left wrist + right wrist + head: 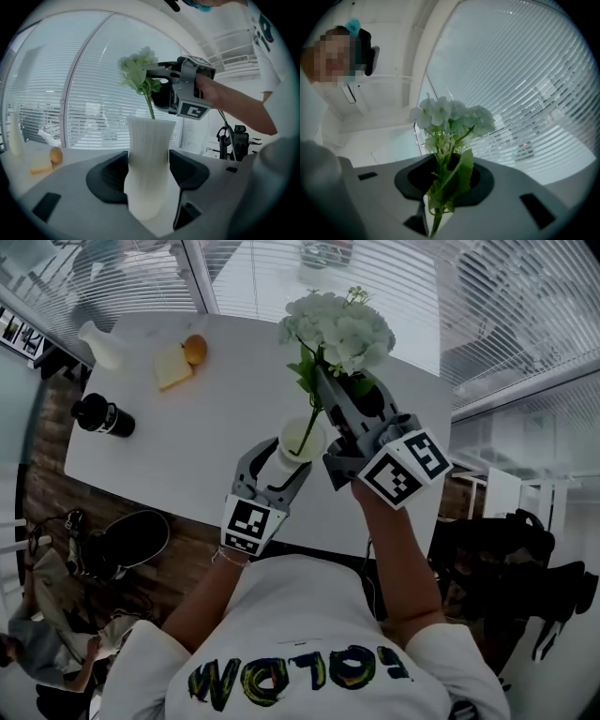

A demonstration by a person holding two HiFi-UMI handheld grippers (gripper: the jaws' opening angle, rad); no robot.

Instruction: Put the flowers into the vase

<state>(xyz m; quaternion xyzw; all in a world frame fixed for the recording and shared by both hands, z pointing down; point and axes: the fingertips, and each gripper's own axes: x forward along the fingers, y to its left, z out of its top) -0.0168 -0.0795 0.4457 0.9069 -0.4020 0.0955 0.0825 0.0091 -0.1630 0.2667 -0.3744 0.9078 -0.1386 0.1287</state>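
White ribbed vase (149,154) upright at the near edge of the white table (216,418), left gripper (278,468) clamped on its sides, right gripper (443,187) pinching the white flowers (339,329) by their stems just above, stem tip entering the vase mouth

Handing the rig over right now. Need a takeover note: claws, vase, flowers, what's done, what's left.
Left claw: closed on the white ribbed vase, which stands upright on the white table near the person's edge.
Right claw: shut on the stem of the white flower bunch, held above the vase.
Done: flowers are in the claw, vase is steadied, and the stem's lower end is at the vase mouth.
Left: lower the stem fully in, open the right claw, then let go of the vase.
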